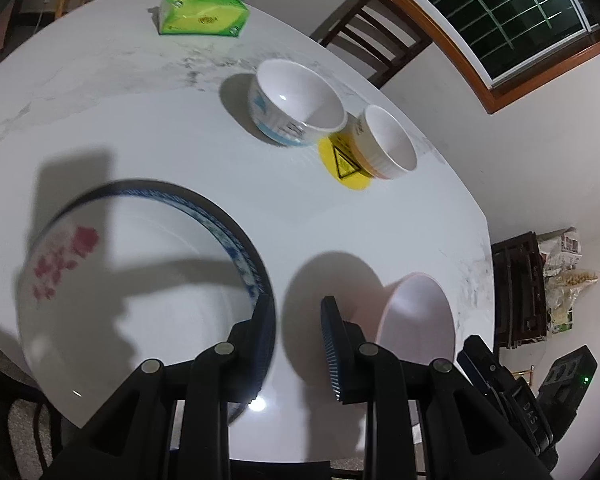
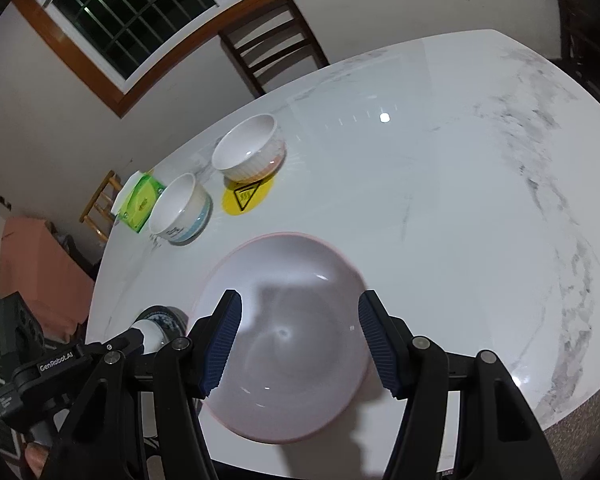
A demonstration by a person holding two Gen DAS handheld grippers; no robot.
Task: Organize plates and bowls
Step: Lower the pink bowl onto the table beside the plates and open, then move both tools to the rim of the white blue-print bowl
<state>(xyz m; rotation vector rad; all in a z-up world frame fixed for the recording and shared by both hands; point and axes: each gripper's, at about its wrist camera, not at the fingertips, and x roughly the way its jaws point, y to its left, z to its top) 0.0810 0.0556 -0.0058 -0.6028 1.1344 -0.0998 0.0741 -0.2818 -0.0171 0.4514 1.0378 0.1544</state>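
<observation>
A large white bowl [image 1: 140, 288] with a blue rim and pink flowers sits close on the left in the left wrist view. My left gripper [image 1: 297, 312] stands beside its right rim with the jaws narrowly apart. Only table and shadow show between them, and the left fingertip [image 1: 265, 320] overlaps the rim. A pink-rimmed bowl [image 2: 284, 336] lies upright under my right gripper [image 2: 299, 312], which is open with its fingers above the rim on both sides. The same pink bowl [image 1: 416, 312] shows just right of the left gripper. The blue-rimmed bowl [image 2: 158, 322] peeks in at the lower left.
A blue-banded small bowl [image 1: 296, 108] and an orange ribbed bowl [image 1: 388, 144] stand together farther back, the orange one on a yellow warning coaster [image 1: 344, 168]. A green tissue pack [image 1: 202, 12] lies at the far edge of the marble table [image 2: 440, 220]. A wooden chair [image 2: 272, 52] stands beyond it.
</observation>
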